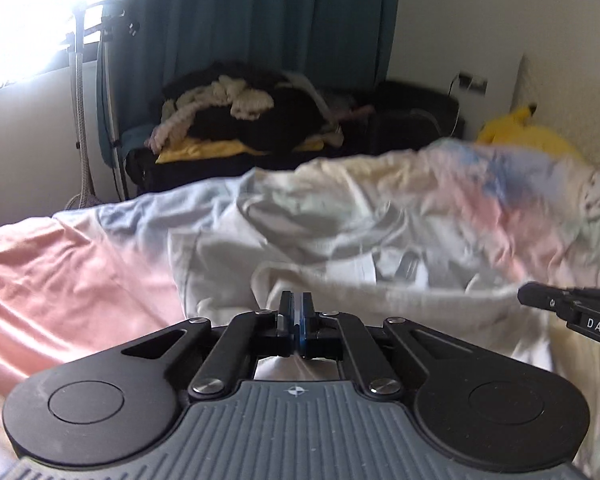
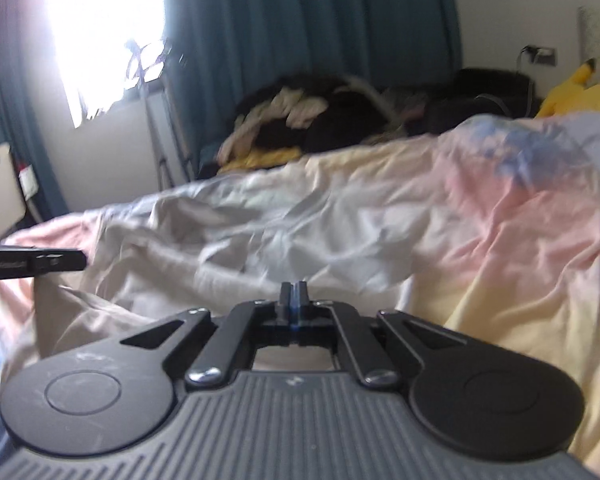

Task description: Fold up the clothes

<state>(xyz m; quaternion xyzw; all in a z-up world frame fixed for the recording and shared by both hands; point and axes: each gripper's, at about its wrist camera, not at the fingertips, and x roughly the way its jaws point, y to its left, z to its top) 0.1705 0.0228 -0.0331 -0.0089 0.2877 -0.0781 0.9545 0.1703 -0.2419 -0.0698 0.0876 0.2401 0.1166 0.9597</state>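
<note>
A white garment (image 1: pixel 340 248) lies rumpled on a pastel pink, blue and yellow bed cover (image 1: pixel 60 272). My left gripper (image 1: pixel 297 300) is shut, its fingertips pinching the garment's near edge. From the right side my right gripper (image 1: pixel 522 295) reaches the same edge. In the right wrist view my right gripper (image 2: pixel 296 290) is shut at the near hem of the white garment (image 2: pixel 220 248). My left gripper (image 2: pixel 82 265) enters from the left, with cloth draping below its tip. The hem runs raised between the two grippers. Both views are motion-blurred.
A pile of dark, cream and yellow clothes (image 1: pixel 240 116) sits beyond the bed's far edge, before a teal curtain (image 1: pixel 260 20). A yellow plush toy (image 1: pixel 528 132) lies at the far right by the wall. A bright window (image 2: pixel 100 20) is at the left.
</note>
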